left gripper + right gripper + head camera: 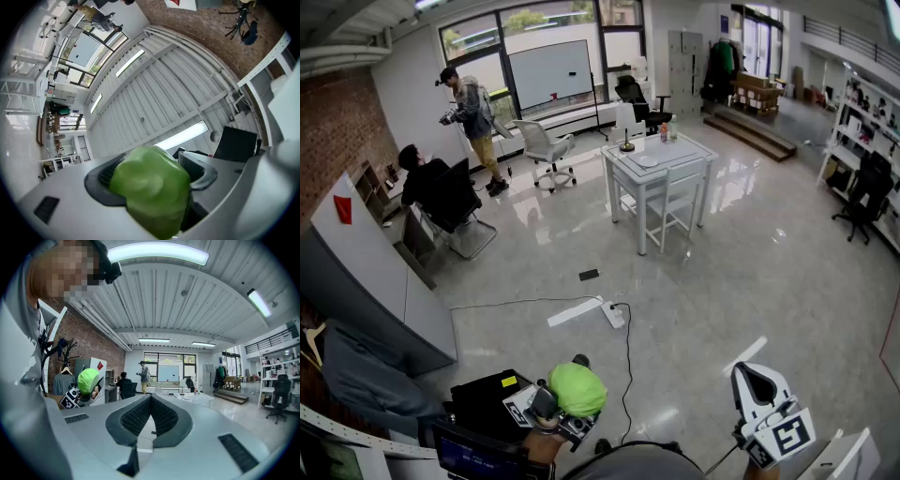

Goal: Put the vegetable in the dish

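**A:** Your left hand-held gripper (151,164) is clamped on the vegetable (150,192) — a smooth, bright green lump with both dark pads pressed against its sides. It fills the gap between the jaws and bulges out past them toward the camera.

**B:** Agreed. In your head view the vegetable (577,389) sits low in the frame, left of centre, close to your body and above the floor (703,281). The left gripper view looks up past it at the slatted ceiling (154,84), so that hand-held gripper is tilted steeply upward.

**A:** Your right hand-held gripper (150,401) is closed on nothing; its two pads meet at the tips. It points level across the room and shows at the lower right of the head view, with its marker cube (787,433) toward you.

**B:** In the right gripper view the vegetable appears at the left of the frame, held up in your other hand-held gripper and well apart from the right one.

**A:** The white surface (675,152) stands in the upper middle of the head view, with a white chair (675,202) against it — far from both your hand-held grippers. Small things lie on it; I cannot tell whether one is the dish.

**B:** At the upper left are a standing person (473,108) and a seated person (427,173).
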Demonstrator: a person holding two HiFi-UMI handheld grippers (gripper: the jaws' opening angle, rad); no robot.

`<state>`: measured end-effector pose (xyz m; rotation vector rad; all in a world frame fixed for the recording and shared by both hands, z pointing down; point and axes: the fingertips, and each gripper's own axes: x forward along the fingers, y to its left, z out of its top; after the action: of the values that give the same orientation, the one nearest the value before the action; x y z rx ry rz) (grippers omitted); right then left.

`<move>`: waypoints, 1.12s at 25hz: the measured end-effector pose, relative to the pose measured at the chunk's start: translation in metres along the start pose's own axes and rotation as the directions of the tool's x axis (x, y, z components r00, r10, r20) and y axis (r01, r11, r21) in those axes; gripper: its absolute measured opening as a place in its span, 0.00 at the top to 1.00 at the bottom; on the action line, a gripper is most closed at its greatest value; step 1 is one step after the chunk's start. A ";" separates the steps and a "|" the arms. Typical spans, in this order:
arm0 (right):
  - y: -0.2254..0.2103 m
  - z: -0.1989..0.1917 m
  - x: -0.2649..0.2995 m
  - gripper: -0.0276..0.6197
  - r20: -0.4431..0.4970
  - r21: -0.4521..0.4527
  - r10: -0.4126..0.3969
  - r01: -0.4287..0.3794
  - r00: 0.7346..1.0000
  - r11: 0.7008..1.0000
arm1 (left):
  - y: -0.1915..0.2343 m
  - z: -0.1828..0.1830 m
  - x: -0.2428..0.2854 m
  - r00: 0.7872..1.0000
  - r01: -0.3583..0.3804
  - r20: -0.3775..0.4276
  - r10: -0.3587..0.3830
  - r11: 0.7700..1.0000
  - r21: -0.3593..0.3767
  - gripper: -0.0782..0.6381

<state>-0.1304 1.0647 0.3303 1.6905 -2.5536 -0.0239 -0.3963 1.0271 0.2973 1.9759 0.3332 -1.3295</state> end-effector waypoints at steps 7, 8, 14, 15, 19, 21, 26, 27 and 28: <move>0.016 -0.001 0.007 0.95 -0.009 -0.021 0.035 -0.035 0.999 0.999 | 0.023 -0.049 0.016 0.994 -0.053 -0.093 0.056 0.998 0.037 0.40; 0.017 -0.002 0.006 0.95 -0.010 -0.020 0.037 -0.037 0.999 0.999 | 0.023 -0.053 0.017 0.993 -0.055 -0.099 0.058 0.998 0.035 0.40; 0.014 -0.002 0.000 0.95 -0.007 0.001 0.042 -0.042 0.999 0.999 | 0.027 -0.072 0.021 0.990 -0.069 -0.124 0.071 0.997 0.019 0.40; 0.013 -0.002 -0.001 0.95 -0.002 0.001 0.049 -0.049 0.999 0.999 | 0.028 -0.074 0.022 0.989 -0.070 -0.128 0.072 0.997 0.022 0.40; 0.014 0.000 -0.001 0.94 0.019 0.005 0.076 -0.076 0.997 0.997 | 0.031 -0.076 0.022 0.989 -0.072 -0.132 0.074 0.997 0.017 0.40; 0.016 -0.001 0.001 0.94 0.019 0.011 0.080 -0.080 0.997 0.997 | 0.031 -0.075 0.021 0.988 -0.074 -0.133 0.076 0.997 0.016 0.40; 0.014 -0.005 0.006 0.94 0.004 0.019 0.075 -0.075 0.997 0.997 | 0.034 -0.069 0.018 0.989 -0.080 -0.123 0.081 0.997 0.011 0.40; 0.013 -0.006 0.007 0.94 0.004 0.020 0.075 -0.075 0.997 0.997 | 0.036 -0.068 0.018 0.989 -0.083 -0.122 0.084 0.996 0.011 0.40; 0.012 -0.007 0.008 0.94 0.004 0.021 0.073 -0.073 0.997 0.997 | 0.037 -0.067 0.017 0.989 -0.086 -0.120 0.087 0.996 0.011 0.40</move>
<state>-0.1439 1.0624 0.3380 1.6035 -2.6247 0.0046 -0.3209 1.0441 0.3117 2.0568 0.2974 -1.1608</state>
